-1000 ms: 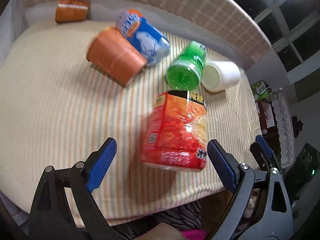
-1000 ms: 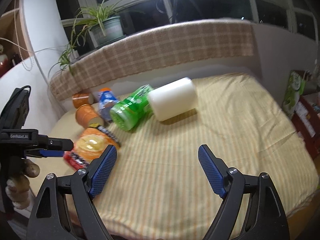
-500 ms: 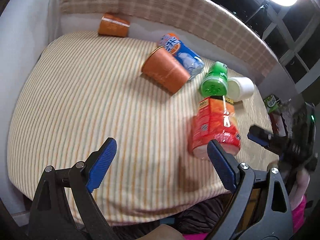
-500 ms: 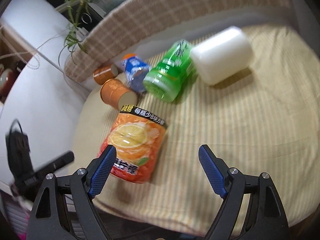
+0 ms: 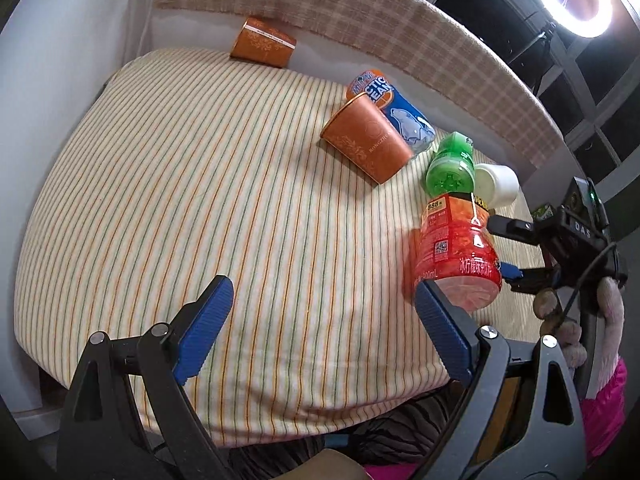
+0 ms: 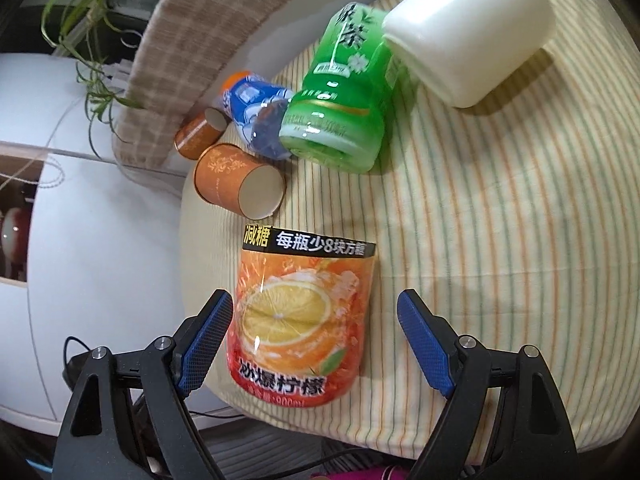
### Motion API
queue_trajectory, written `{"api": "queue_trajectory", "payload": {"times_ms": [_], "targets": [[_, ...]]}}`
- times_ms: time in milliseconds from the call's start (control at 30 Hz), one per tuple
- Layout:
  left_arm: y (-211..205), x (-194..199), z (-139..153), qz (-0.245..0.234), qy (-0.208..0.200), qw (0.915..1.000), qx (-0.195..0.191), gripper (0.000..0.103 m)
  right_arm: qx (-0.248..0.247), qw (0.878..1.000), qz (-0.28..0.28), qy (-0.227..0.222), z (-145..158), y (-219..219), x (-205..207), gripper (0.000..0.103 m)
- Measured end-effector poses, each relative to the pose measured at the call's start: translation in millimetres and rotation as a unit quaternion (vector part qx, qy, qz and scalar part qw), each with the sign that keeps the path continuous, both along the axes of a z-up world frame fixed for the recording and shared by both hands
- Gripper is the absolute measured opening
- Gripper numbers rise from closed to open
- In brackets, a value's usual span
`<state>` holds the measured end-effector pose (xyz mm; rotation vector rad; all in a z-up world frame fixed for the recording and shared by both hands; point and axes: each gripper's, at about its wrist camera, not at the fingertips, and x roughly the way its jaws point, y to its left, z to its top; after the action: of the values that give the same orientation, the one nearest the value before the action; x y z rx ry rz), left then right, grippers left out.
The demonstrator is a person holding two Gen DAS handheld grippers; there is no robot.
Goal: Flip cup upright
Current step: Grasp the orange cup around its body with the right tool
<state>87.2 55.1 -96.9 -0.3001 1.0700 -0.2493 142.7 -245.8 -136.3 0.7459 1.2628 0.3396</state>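
Observation:
Several cups lie on their sides on the striped cushion. An orange-label cup with a lemon picture lies near the front edge, also in the left wrist view. My right gripper is open with its jaws on either side of this cup, not closed on it. My left gripper is open and empty over bare cushion, left of the cup. An orange paper cup lies on its side further back, also in the right wrist view.
A green cup, a white cup and a blue cup lie behind. A second orange paper cup lies at the back by the plaid backrest. The cushion's front edge drops off just below the grippers.
My right gripper moved down and in, so its jaws now straddle the orange-label cup. My left gripper drew back and left, away from that cup.

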Motion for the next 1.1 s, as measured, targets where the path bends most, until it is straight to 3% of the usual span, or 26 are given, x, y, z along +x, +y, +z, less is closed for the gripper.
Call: {"api": "queue_trajectory", "payload": {"times_ms": [267, 600, 900, 1100], "targets": [[-15, -3, 5, -0.021, -0.015, 0.9996, 0.012, 0.094, 0.0, 0.999, 0.026, 0.02, -10, 14, 21, 0.084], [-26, -4, 11, -0.027, -0.033, 0.9989, 0.021, 0.094, -0.011, 0.999, 0.051, -0.015, -5, 22, 20, 0.08], [-34, -7, 17, -0.024, -0.057, 0.9978, 0.024, 0.094, -0.046, 0.993, 0.054, -0.096, 15, 15, 1, 0.08], [-41, -8, 18, -0.029, -0.063, 0.9973, 0.025, 0.094, -0.116, 0.973, 0.053, -0.191, 33, 15, -18, 0.079]]}}
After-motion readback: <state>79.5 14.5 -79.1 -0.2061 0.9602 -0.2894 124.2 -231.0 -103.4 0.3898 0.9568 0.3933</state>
